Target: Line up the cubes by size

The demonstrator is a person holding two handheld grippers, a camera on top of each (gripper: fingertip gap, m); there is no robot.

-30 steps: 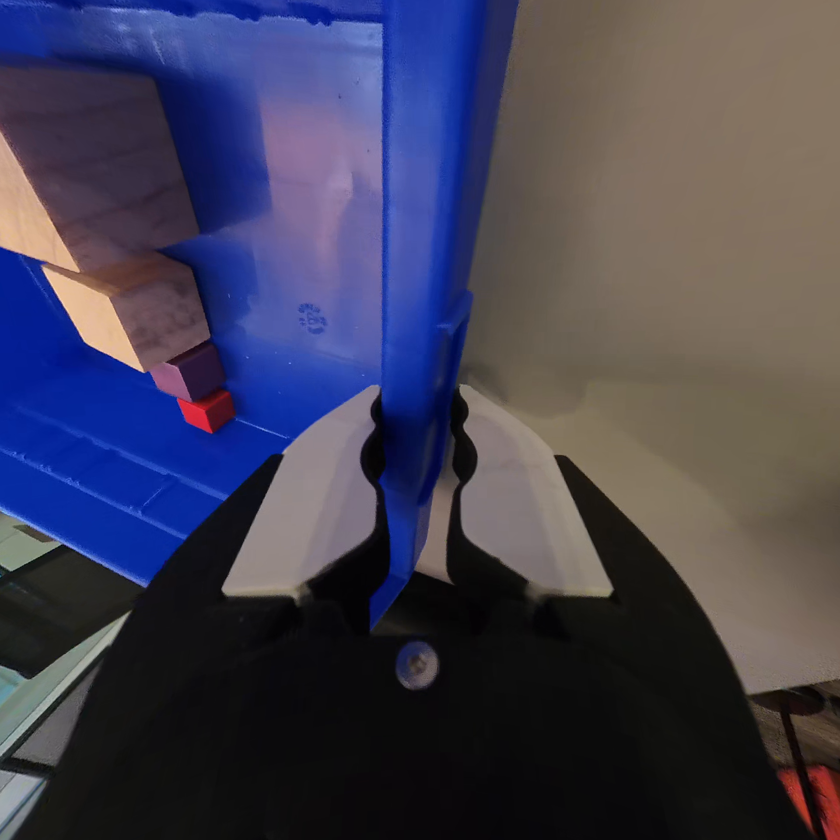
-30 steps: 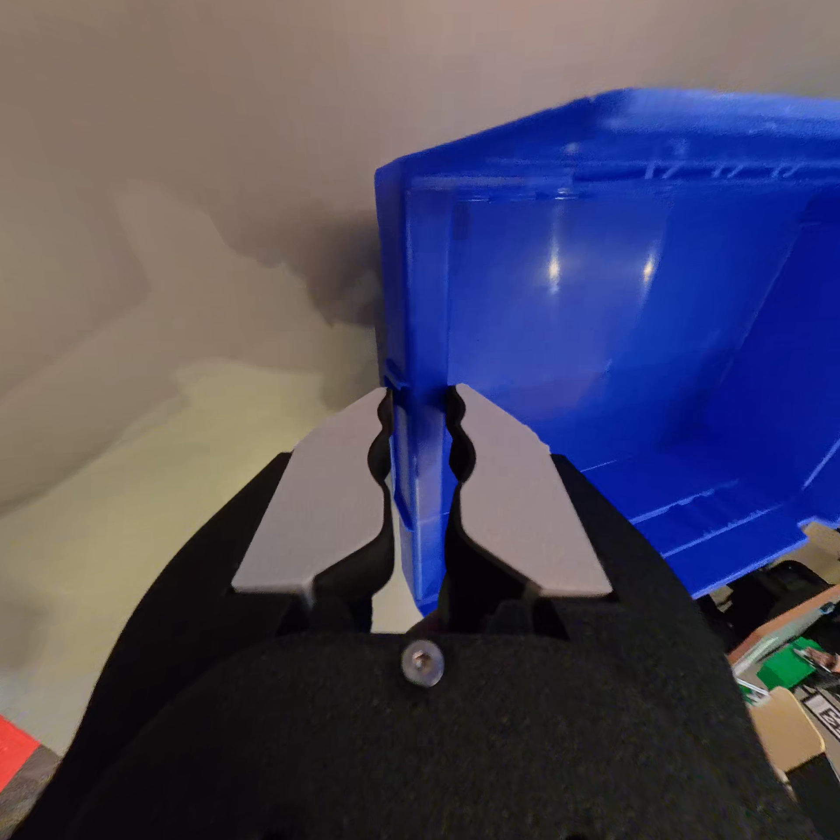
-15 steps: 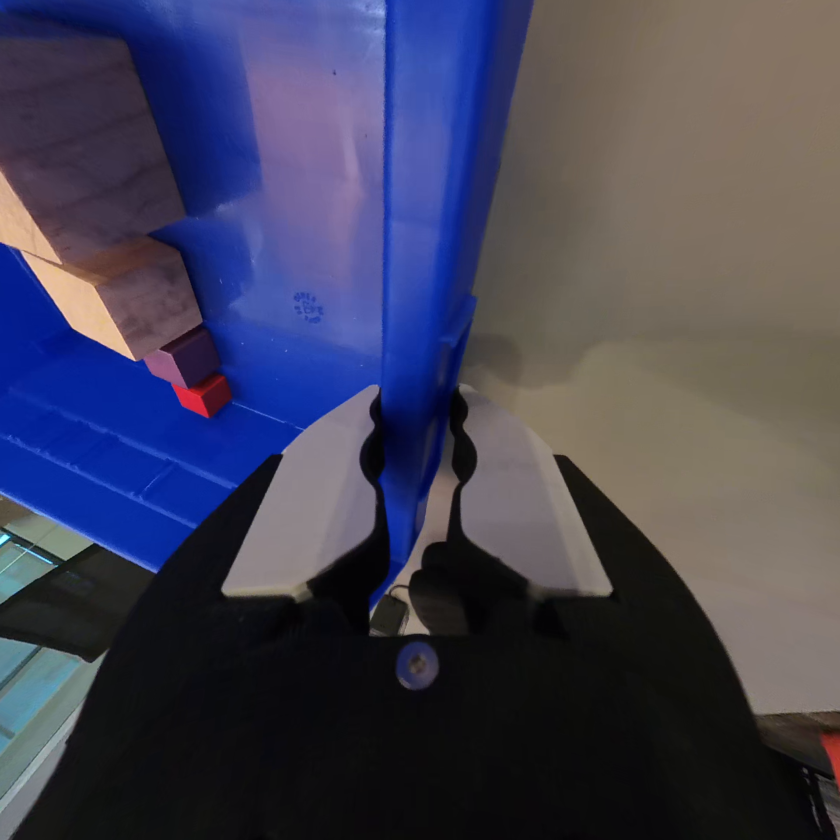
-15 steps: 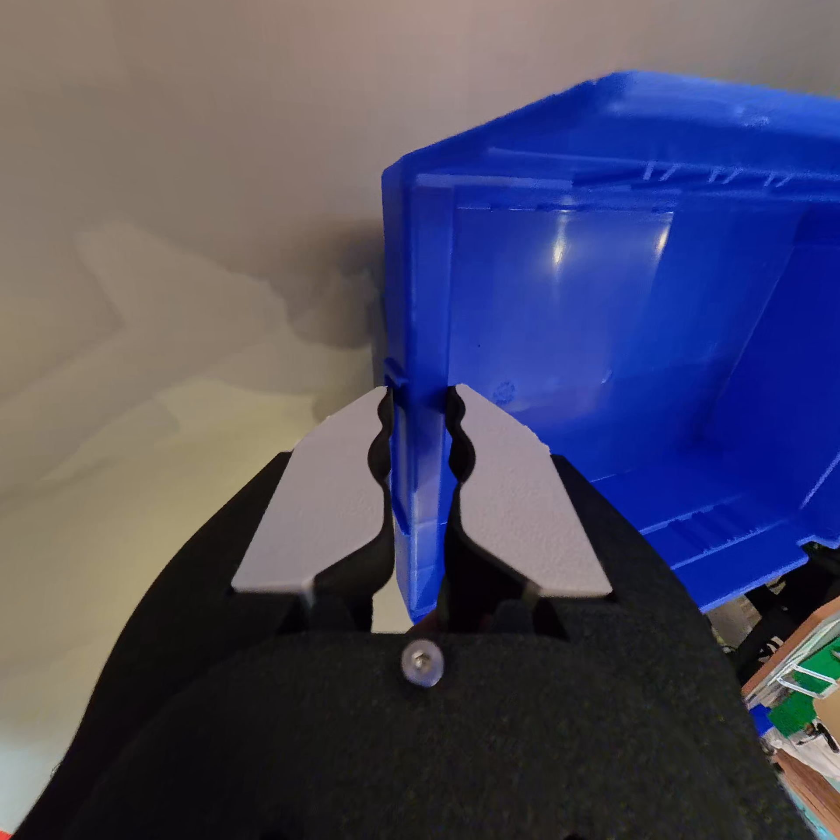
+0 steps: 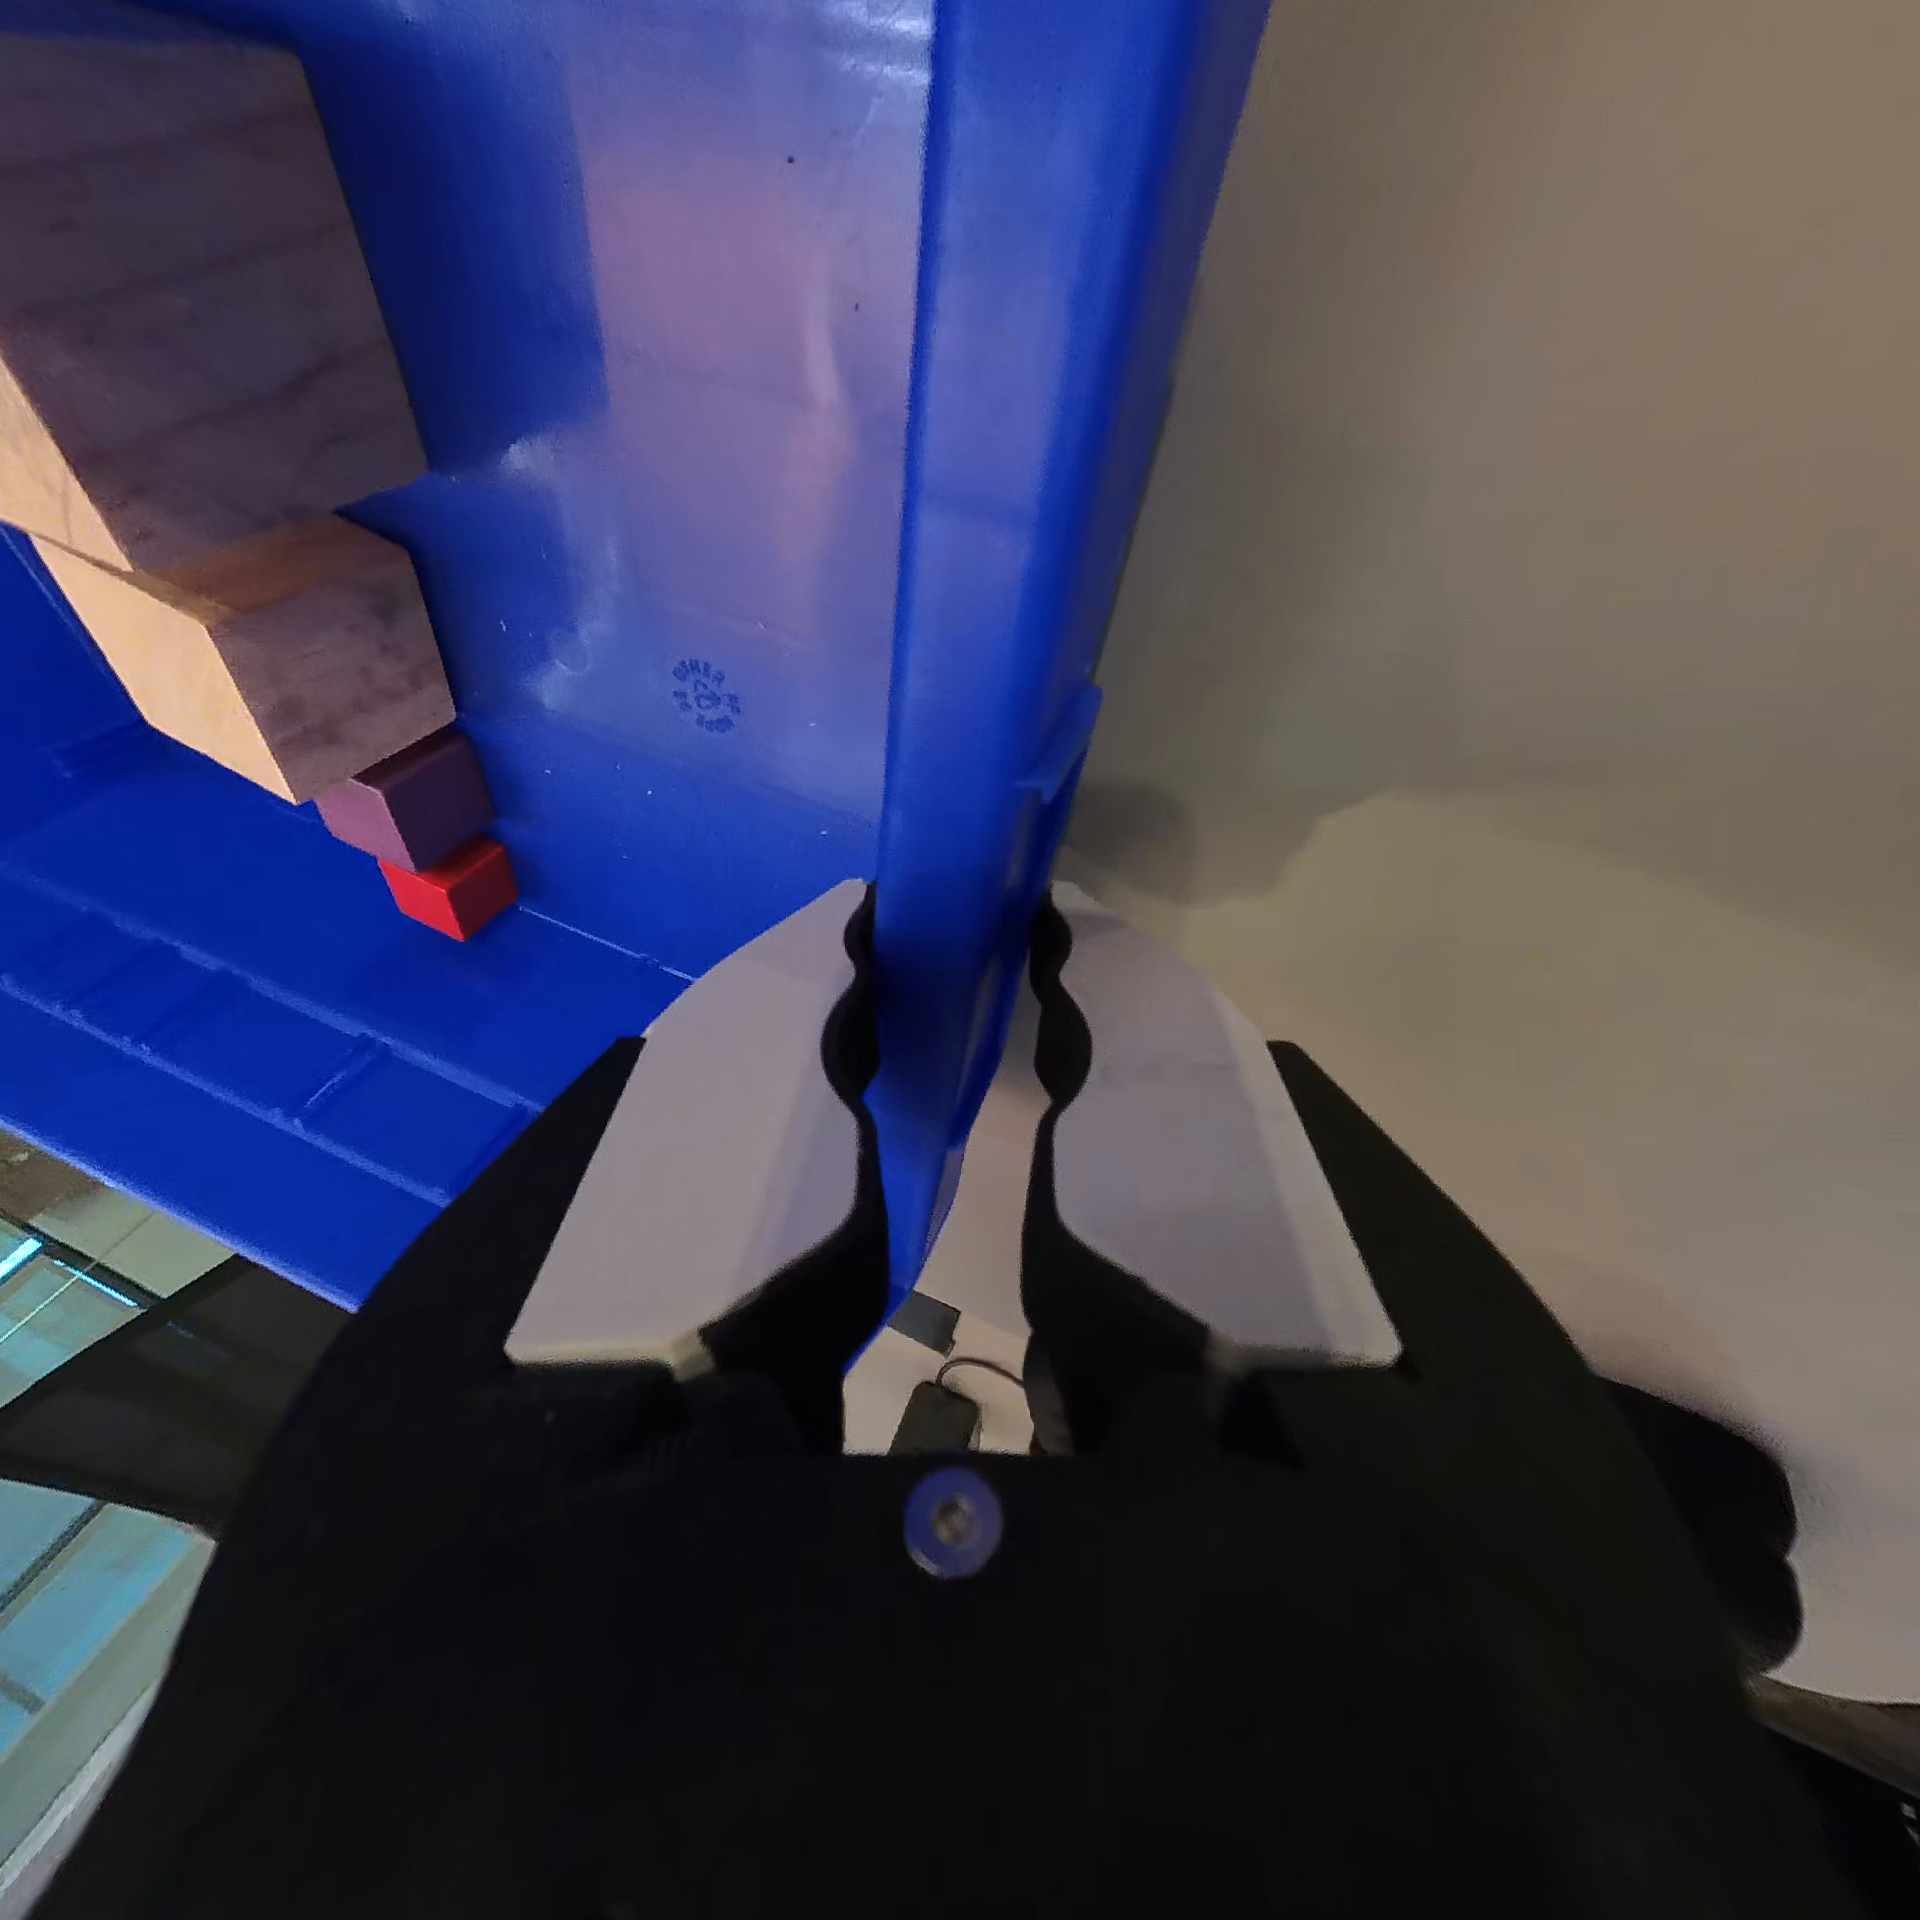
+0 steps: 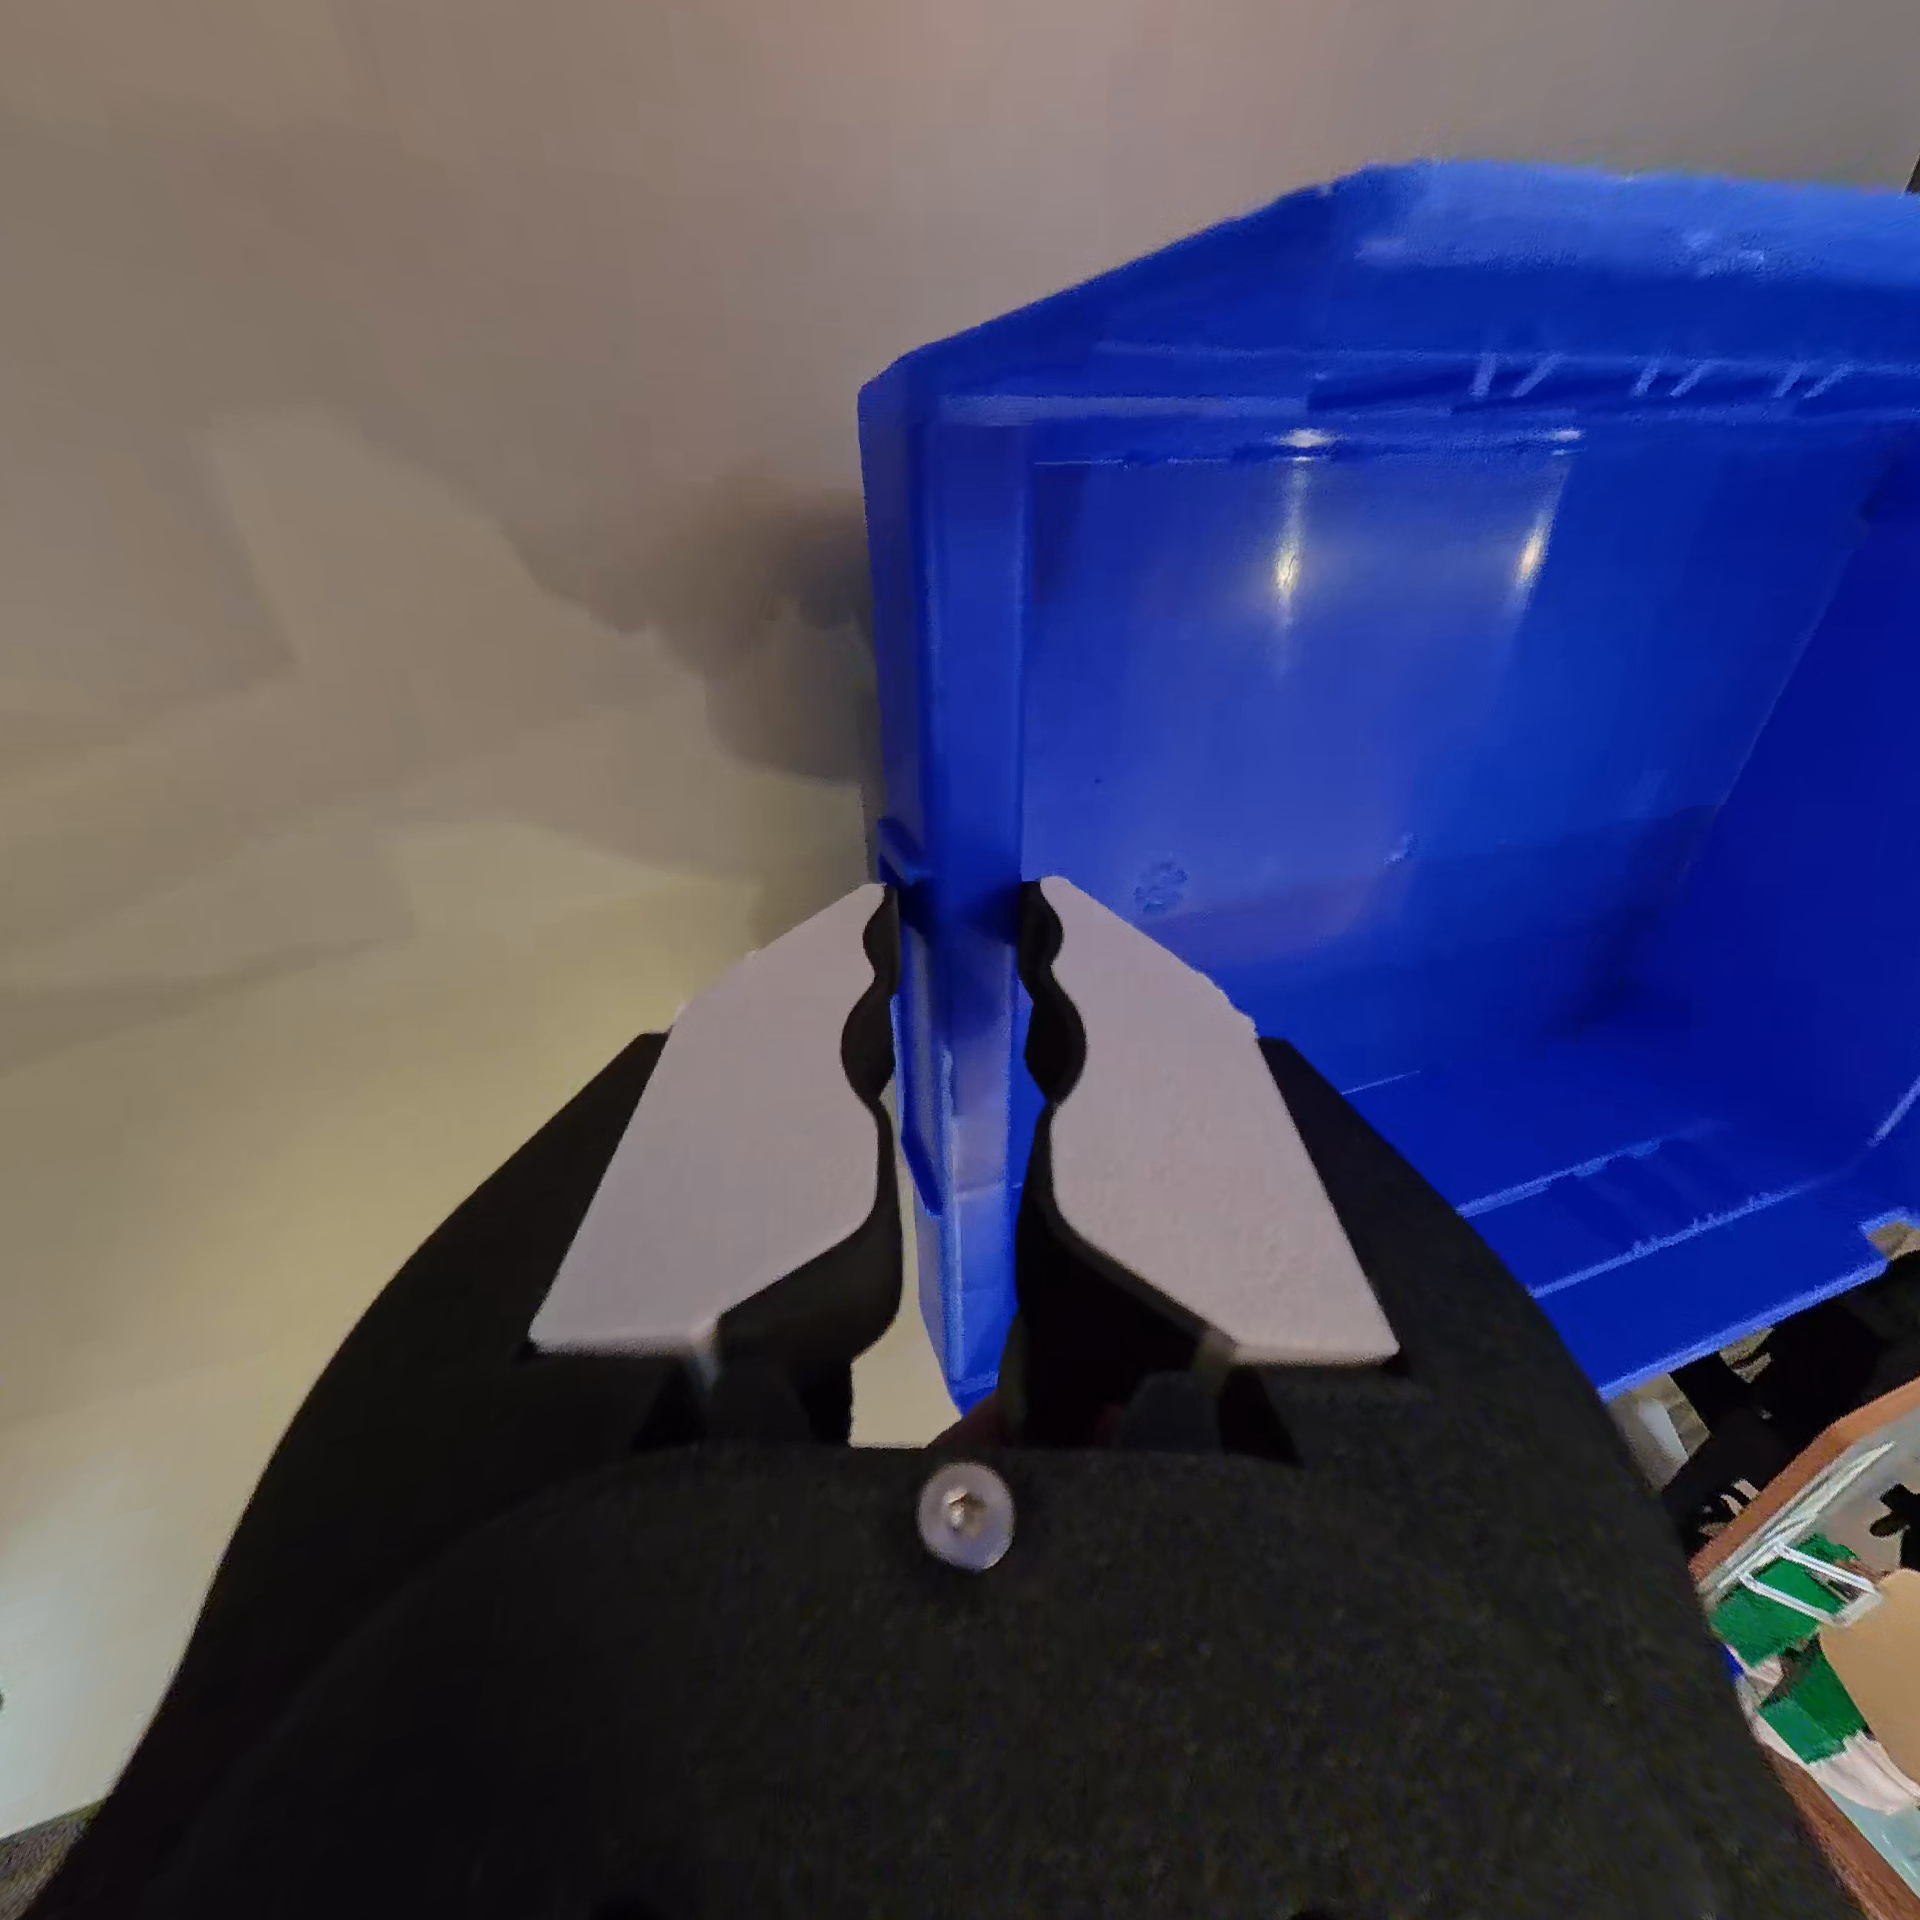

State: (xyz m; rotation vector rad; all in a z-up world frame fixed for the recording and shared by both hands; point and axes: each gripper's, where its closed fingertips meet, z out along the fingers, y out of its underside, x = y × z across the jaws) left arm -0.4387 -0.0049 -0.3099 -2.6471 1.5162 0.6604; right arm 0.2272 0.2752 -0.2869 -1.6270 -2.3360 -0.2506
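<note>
A blue plastic bin (image 5: 727, 416) is lifted and tipped between my two grippers. My left gripper (image 5: 951, 914) is shut on the bin's right side wall (image 5: 1039, 520). My right gripper (image 6: 954, 904) is shut on the bin's left side wall (image 6: 966, 623). In the left wrist view the cubes lie in a row inside the bin: a large wooden cube (image 5: 177, 312), a smaller wooden cube (image 5: 281, 665), a purple cube (image 5: 416, 800) and a small red cube (image 5: 452, 888). In the right wrist view the bin's inside (image 6: 1455, 779) shows no cubes.
A pale wall (image 6: 416, 416) stands behind the bin. A wooden surface with green pieces and cardboard (image 6: 1829, 1642) lies at the lower right of the right wrist view. A dark cable and plug (image 5: 935, 1403) lie below the left gripper. Glass panels (image 5: 62, 1558) show at lower left. The grippers' ends are close to 70 centimetres from one another.
Both grippers kept their hold on the bin's walls. The bin tilted and shifted a little; the cubes stayed in their row inside it.
</note>
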